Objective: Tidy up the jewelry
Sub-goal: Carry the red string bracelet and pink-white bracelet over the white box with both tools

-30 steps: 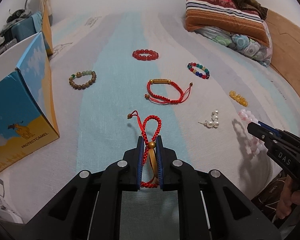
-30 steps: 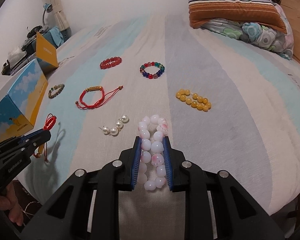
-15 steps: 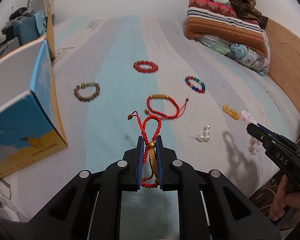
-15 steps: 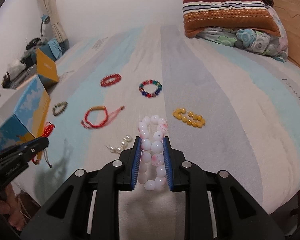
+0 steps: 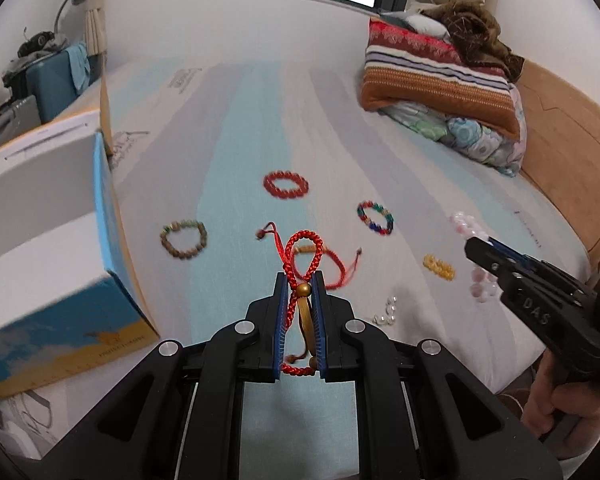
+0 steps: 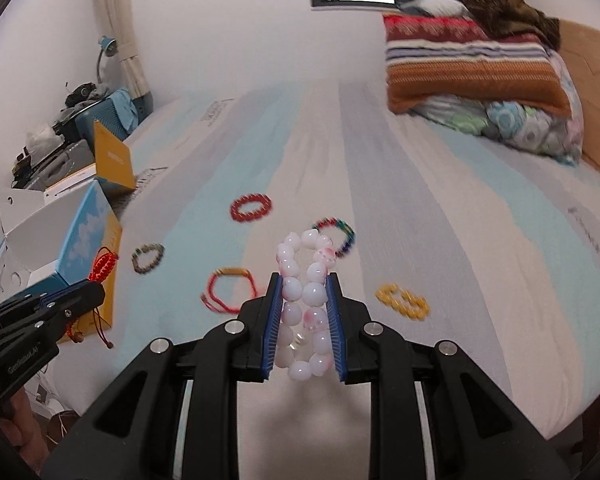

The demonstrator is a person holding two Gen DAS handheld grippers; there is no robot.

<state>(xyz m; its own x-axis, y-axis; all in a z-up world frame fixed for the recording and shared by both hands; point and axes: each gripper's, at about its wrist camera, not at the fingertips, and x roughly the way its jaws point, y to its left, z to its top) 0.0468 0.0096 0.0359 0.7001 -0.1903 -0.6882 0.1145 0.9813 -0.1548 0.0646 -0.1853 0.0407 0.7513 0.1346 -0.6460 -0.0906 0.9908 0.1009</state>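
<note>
Left gripper (image 5: 300, 280) clamped on red cord bracelet (image 5: 302, 252), gold bead (image 5: 303, 289) between pads, loop sticking out past tips, clear of bed (image 5: 244, 184).
Right gripper (image 6: 303, 280) clamped on pink-white bead bracelet (image 6: 306, 276), squeezed into long loop, also off bed.
In left view, from left tips:
- red bead bracelet (image 5: 286, 185) at 12 o'clock
- brown bead bracelet (image 5: 183, 239) at 10
- multicolour bracelet (image 5: 375, 217) at 1
- yellow beads (image 5: 439, 267) at 3
- pearls (image 5: 386, 312) at 4
- second red cord bracelet (image 5: 332, 264) just beyond tips

Blue-yellow box (image 5: 60, 264) at 9, on bed edge.
</note>
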